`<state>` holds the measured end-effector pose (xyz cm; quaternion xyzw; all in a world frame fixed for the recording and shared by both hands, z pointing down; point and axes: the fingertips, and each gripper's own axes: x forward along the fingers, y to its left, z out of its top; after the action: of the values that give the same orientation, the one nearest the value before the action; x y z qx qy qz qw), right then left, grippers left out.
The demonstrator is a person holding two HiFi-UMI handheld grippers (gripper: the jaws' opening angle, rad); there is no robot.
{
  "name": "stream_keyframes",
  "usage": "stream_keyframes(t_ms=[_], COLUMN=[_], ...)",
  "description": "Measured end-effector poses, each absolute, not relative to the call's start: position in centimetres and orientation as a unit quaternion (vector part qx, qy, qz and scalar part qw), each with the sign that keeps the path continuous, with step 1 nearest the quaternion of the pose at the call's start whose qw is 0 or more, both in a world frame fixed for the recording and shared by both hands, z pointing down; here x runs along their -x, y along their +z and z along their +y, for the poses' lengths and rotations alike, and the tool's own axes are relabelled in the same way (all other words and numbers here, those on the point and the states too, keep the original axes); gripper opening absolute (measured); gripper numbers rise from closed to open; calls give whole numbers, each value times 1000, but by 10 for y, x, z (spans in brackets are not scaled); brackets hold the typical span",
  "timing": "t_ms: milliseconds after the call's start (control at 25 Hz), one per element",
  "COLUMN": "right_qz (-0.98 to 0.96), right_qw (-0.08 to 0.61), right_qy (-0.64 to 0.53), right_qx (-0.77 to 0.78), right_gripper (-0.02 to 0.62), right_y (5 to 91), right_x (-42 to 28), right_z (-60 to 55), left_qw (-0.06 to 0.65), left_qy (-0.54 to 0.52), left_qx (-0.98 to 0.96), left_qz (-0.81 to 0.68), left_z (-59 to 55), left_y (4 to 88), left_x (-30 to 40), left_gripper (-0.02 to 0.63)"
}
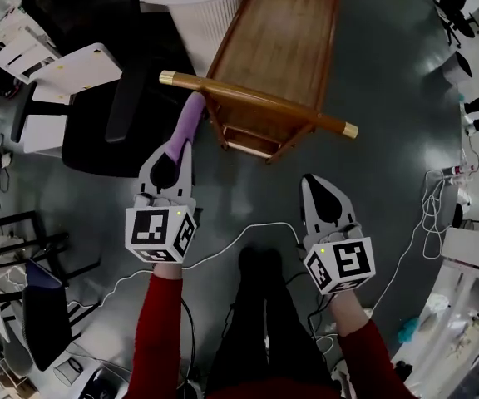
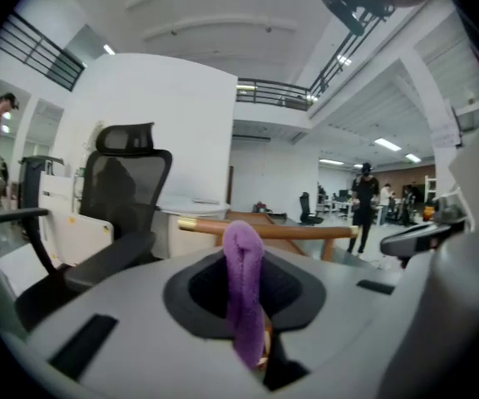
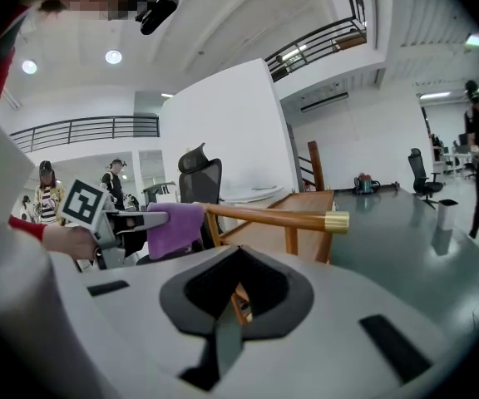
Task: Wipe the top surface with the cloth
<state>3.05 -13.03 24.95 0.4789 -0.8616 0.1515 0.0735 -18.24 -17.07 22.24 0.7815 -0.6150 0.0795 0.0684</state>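
Head view: the left hand-held gripper [image 1: 175, 150] lifts a purple cloth [image 1: 187, 123] beside the rail [image 1: 256, 98], short of the wooden tabletop [image 1: 281, 40]; left gripper view: jaws pinch the cloth; right gripper view: the right hand-held gripper [image 3: 238, 260] is closed, empty, and wiping apparently has not begun.

Fuzzy cloth, varnished wood, matt plastic

I see the cloth [image 1: 185, 125] as purple, matt, fuzzy fleece. The trolley top [image 1: 277, 44] is smooth varnished wood with a soft sheen, as is its round rail [image 1: 256, 100], which has shiny brass-coloured end caps [image 1: 350, 130]. The left gripper [image 1: 183, 148] and right gripper [image 1: 310, 181] have matt grey plastic shells. The dark floor [image 1: 389, 165] is glossy.
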Motion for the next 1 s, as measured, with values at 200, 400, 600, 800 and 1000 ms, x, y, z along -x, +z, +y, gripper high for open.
stream_keyframes(t_ms=[200, 400, 600, 800, 1000], right_qz=[-843, -809, -776, -776, -786], right_qw=[82, 82, 81, 86, 90], right_qy=[156, 176, 193, 194, 194], right_qx=[-509, -555, -595, -594, -580], right_gripper=[12, 12, 12, 12, 12], right_y=[265, 280, 298, 303, 306], right_x=[-40, -66, -71, -63, -48], right_z=[-133, -110, -98, -96, -102], left_qw=[89, 76, 60, 60, 72], left_qy=[83, 124, 145, 164, 141], left_qx=[-874, -913, -916, -892, -832], left_qz=[-470, -381, -370, -418, -532], left_z=[-146, -156, -177, -207, -237], left_y=[236, 267, 290, 309, 305], left_x=[63, -17, -22, 10, 116], left_gripper=[54, 54, 54, 54, 54])
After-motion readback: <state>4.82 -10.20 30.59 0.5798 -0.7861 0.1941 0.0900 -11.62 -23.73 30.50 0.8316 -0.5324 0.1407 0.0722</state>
